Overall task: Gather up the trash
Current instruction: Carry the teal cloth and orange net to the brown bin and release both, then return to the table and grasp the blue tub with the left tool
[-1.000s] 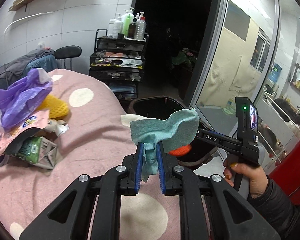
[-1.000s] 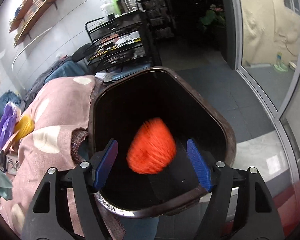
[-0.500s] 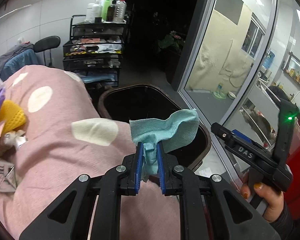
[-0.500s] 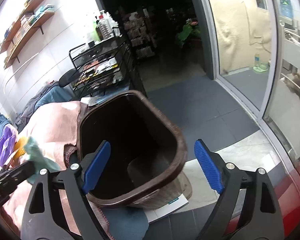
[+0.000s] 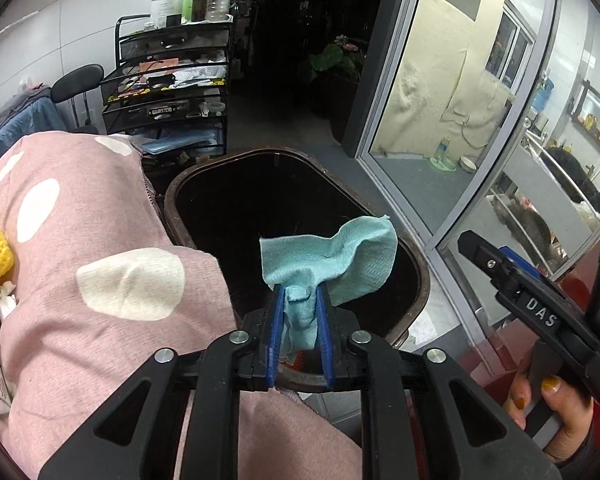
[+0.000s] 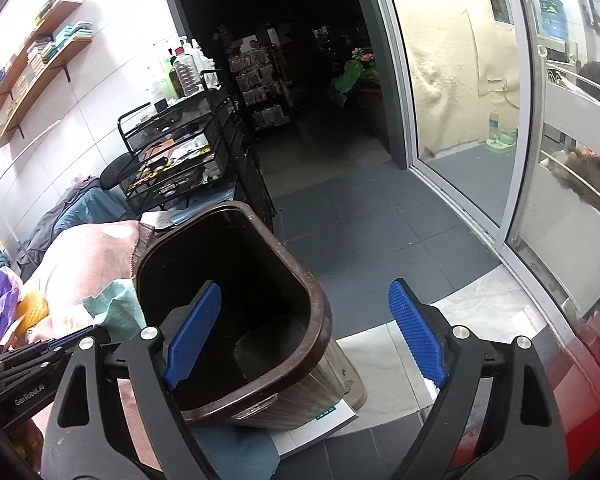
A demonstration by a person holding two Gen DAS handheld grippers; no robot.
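Teal crumpled cloth now hangs over the dark brown oval bin, between the left claw's blue pads, which have just been loosening. Release looks imminent. Right claw, at three o'clock, gapes empty, having dropped its orange item.

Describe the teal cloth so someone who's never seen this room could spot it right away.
Find the dark brown bin on the floor beside the pink spotted blanket. Just above its opening, the left gripper has a crumpled teal cloth between its blue pads. It is the only teal thing there, fanning out above the fingers.
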